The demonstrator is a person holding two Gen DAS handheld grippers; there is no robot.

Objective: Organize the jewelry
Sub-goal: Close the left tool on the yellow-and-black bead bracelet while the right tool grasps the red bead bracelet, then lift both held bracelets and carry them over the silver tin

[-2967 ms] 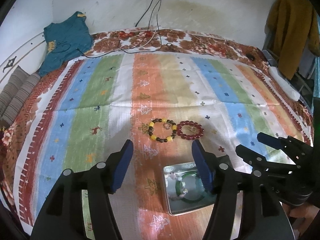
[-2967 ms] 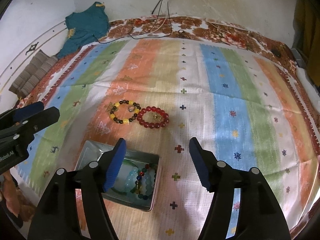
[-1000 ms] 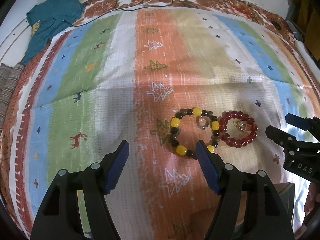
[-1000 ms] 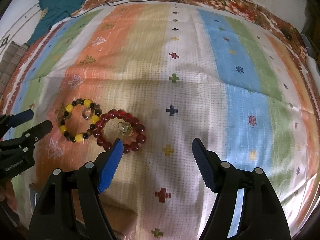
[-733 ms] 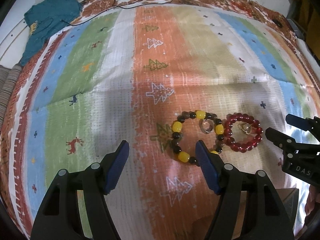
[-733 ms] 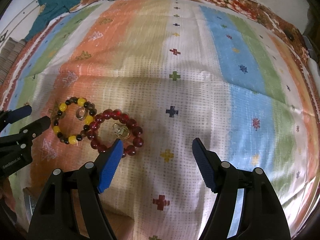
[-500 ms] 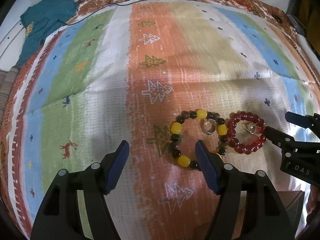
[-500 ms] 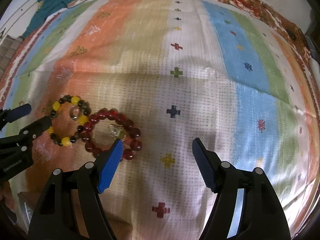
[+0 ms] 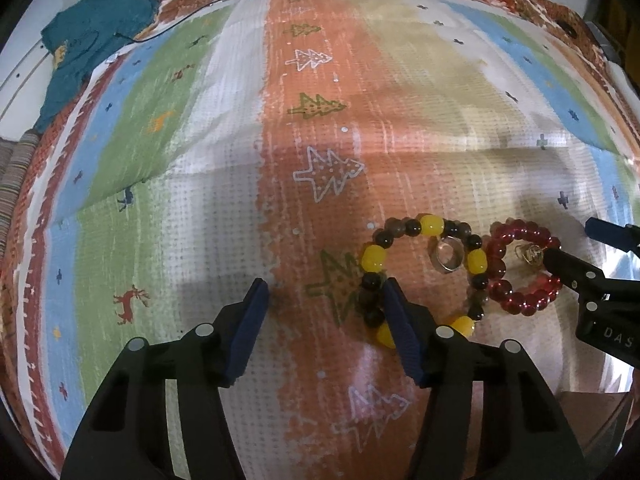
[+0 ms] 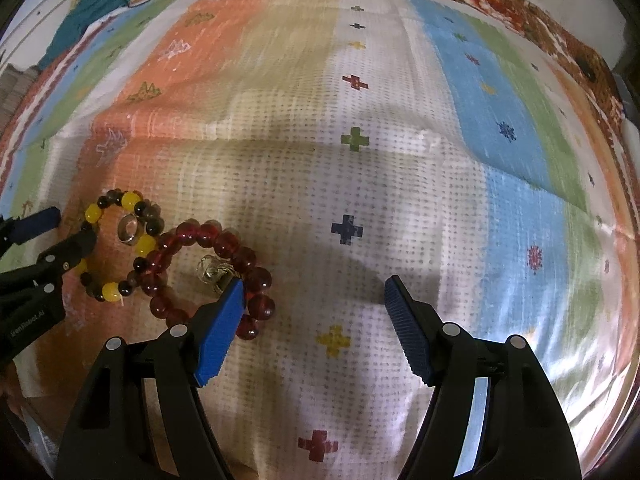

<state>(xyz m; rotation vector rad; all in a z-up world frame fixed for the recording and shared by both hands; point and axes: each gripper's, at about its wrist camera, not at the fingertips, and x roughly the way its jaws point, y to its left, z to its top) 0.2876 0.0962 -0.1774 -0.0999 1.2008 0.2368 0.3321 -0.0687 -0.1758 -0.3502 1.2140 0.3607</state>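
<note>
**Both grippers low over the two bead bracelets**

We hold the left gripper (image 9: pixel 324 292) pointed steeply down at the striped woven blanket (image 9: pixel 224 208) that covers the bed. Its jaws have just been closing, yet they remain spread with only bare blanket between the blue pads. The bracelet of yellow and dark round beads (image 9: pixel 424 276) lies flat just to the right of this gripper. Its near-left arc touches, or passes just behind, the outer side of the right fingertip (image 9: pixel 390 292); we cannot tell which. A small silver ring (image 9: pixel 448 258) lies inside the loop.

The bracelet of dark red glass beads (image 9: pixel 520 268) lies immediately right of the yellow one, and the two loops touch. A small metal charm (image 10: pixel 212 270) rests inside the red loop.

We hold the right gripper (image 10: pixel 314 288) spread wide, nothing between its pads. In the right wrist view its left fingertip (image 10: pixel 232 294) stands inside the red loop, just beside the charm, and the near arc of beads passes behind this finger. The right fingertip (image 10: pixel 396 292) stands over bare blanket, well apart from both bracelets.

A crumpled teal garment (image 9: pixel 92 40) lies at the far left edge of the bed, well apart from both grippers.
</note>
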